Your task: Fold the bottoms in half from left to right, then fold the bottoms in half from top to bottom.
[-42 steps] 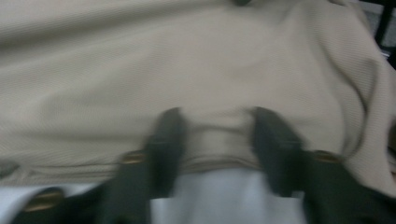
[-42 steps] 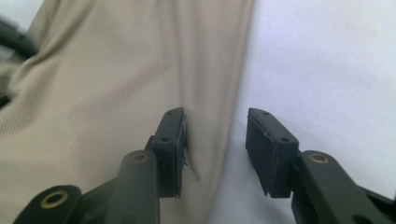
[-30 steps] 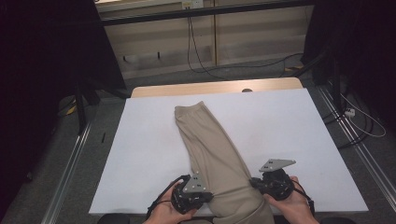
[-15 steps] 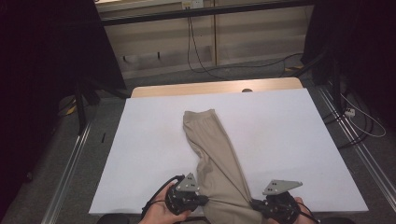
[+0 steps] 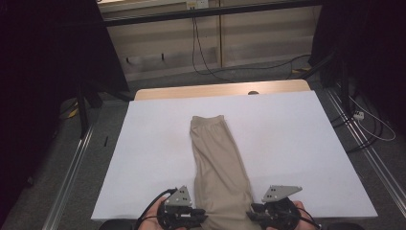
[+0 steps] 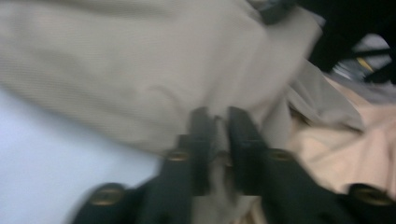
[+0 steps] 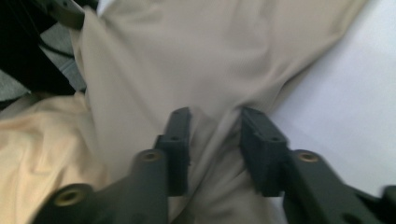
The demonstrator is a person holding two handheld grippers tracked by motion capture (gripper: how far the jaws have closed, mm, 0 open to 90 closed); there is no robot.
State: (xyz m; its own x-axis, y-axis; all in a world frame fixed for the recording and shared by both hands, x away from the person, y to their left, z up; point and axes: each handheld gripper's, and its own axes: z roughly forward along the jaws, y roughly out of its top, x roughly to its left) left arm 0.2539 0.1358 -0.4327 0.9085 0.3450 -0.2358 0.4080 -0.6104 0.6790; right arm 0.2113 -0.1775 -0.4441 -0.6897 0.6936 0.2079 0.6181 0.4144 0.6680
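Beige trousers (image 5: 218, 153) lie lengthwise down the middle of the white table (image 5: 297, 143), one end hanging over the near edge. My left gripper (image 5: 200, 218) is at their left side by the near edge, my right gripper (image 5: 252, 215) at their right side. In the left gripper view the left gripper (image 6: 220, 116) has a fold of the trousers (image 6: 140, 70) in a narrow gap between its jaws, which have just been opening. The right gripper (image 7: 214, 116) has also just been opening, its jaws well apart around a creased ridge of the trousers (image 7: 196, 56).
A wooden strip (image 5: 215, 90) runs along the table's far edge. Metal rails (image 5: 72, 172) flank the table on the floor, with cables (image 5: 364, 120) at the right. Paler peach cloth (image 7: 37, 154) lies bunched beyond the trousers near the person.
Both hands have drawn back toward the near edge of the table, pulling the trousers a little nearer. The trousers now lie narrower and straighter.
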